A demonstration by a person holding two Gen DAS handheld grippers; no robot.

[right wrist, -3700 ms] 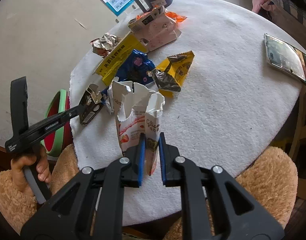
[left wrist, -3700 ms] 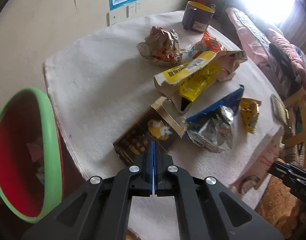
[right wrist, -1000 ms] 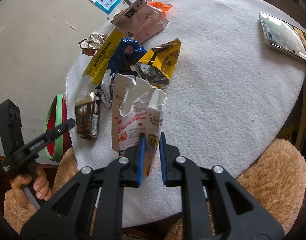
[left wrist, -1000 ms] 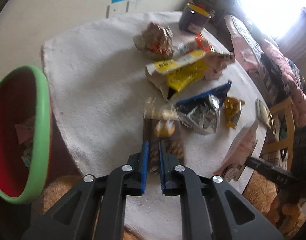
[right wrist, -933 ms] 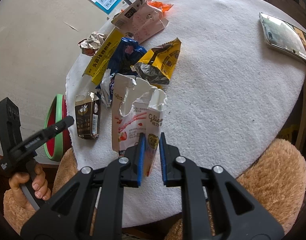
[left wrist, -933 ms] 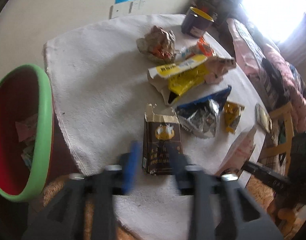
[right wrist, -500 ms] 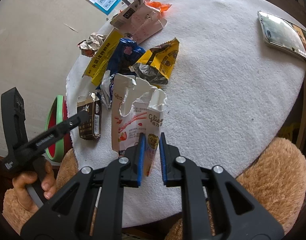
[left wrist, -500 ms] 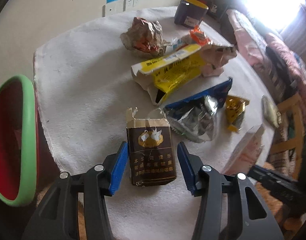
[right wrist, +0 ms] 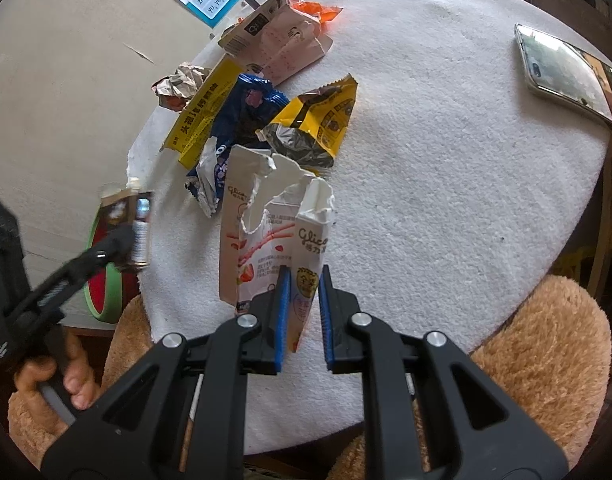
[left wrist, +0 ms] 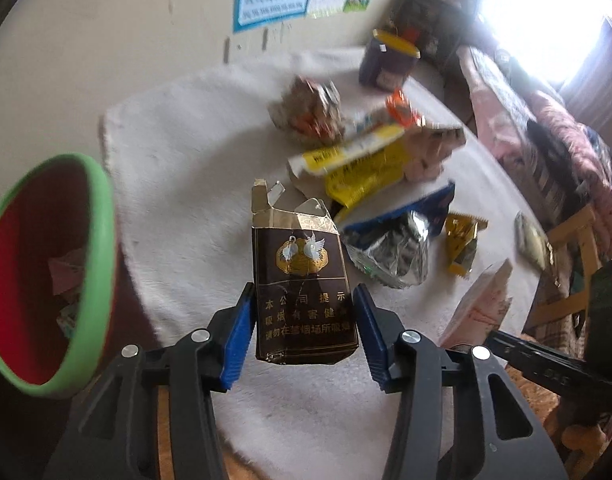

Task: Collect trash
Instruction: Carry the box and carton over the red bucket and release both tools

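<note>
A torn brown cigarette pack (left wrist: 302, 264) stands upright between the blue pads of my left gripper (left wrist: 303, 300). The jaws are closing and the pads press on its two sides. In the right wrist view the pack (right wrist: 122, 208) hangs blurred off the table's left edge, above the red bin with a green rim (right wrist: 102, 296). That bin (left wrist: 102, 240) sits left of the table with scraps inside. My right gripper (right wrist: 304, 280) is shut on the lower corner of a torn white and pink snack box (right wrist: 266, 216), which stands on the white tablecloth (right wrist: 445, 208).
Several wrappers lie in a row: a crumpled ball (left wrist: 309, 112), a long yellow box (right wrist: 202, 120), a blue bag (right wrist: 242, 116), a yellow bag (right wrist: 317, 120). A purple mug (left wrist: 389, 60) stands at the back. A phone (right wrist: 561, 76) lies far right. Tan plush (right wrist: 545, 340) borders the near edge.
The left jaws opened wide, came around the cigarette pack and closed in on its sides. The pack rose off the cloth towards the bin. The right gripper and its box stayed put.
</note>
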